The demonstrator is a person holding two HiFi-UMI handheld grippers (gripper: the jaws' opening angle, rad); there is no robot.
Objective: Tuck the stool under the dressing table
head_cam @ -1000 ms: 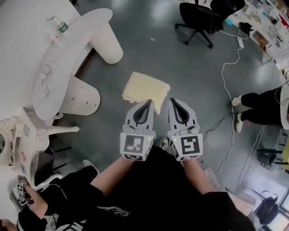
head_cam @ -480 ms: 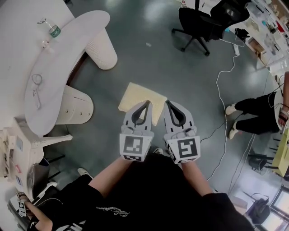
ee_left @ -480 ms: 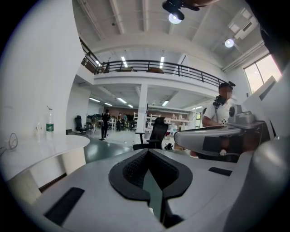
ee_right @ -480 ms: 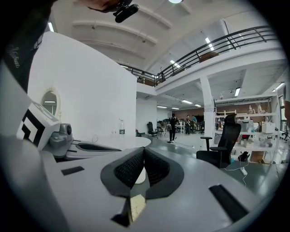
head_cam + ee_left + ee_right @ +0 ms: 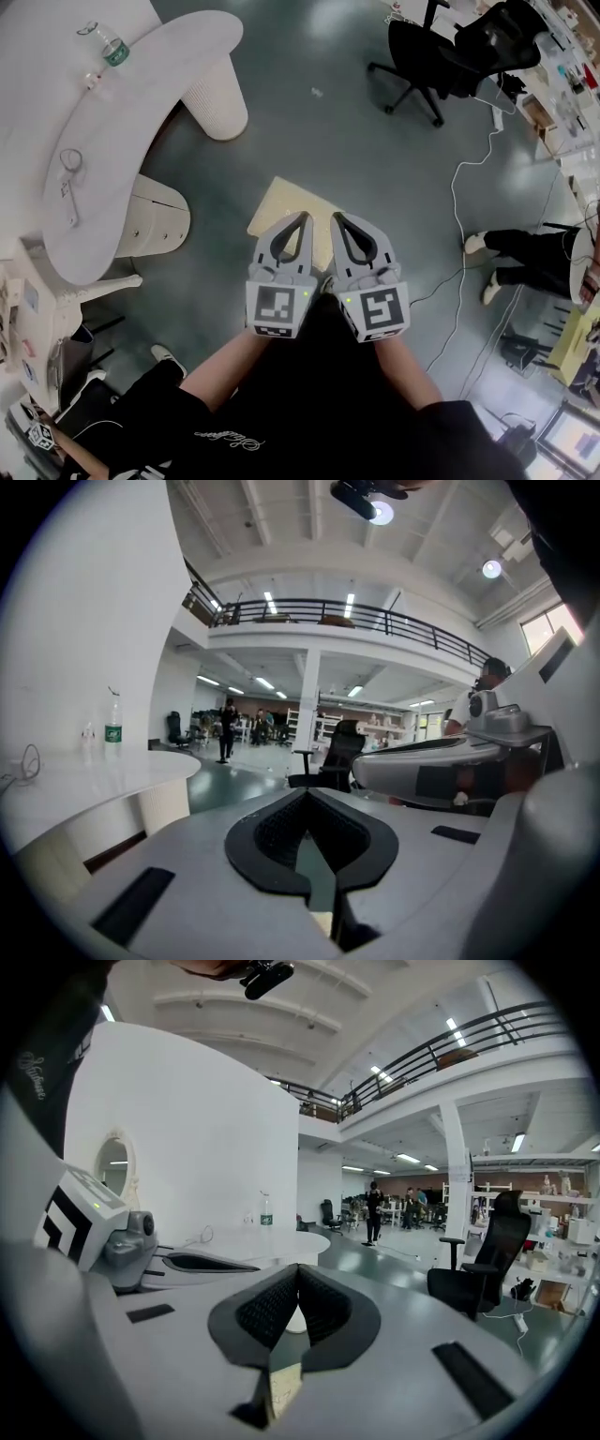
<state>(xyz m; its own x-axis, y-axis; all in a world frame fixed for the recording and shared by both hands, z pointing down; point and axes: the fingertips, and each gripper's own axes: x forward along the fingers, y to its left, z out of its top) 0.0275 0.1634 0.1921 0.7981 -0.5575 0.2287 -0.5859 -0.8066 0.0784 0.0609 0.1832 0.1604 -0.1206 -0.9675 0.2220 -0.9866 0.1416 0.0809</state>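
The stool (image 5: 286, 199), a square cream cushion, stands on the grey floor in the middle of the head view. The white curved dressing table (image 5: 122, 122) is to its left, a gap of floor away. My left gripper (image 5: 302, 217) and right gripper (image 5: 336, 218) are side by side above the stool's near edge, both shut with nothing between the jaws. In the left gripper view the shut left gripper (image 5: 307, 794) points past the table top (image 5: 94, 780). The right gripper view shows the shut right gripper (image 5: 298, 1269) with a sliver of the stool (image 5: 284, 1384) below it.
The table rests on a ribbed round leg (image 5: 214, 94) and a drawer unit (image 5: 155, 216); a bottle (image 5: 108, 47) stands on top. A black office chair (image 5: 441, 56) is at the back right. A white cable (image 5: 459, 187) crosses the floor near a seated person's legs (image 5: 525, 248).
Both grippers, still shut and side by side, have travelled across the floor with the person. The dressing table now sits higher and nearer in the head view.
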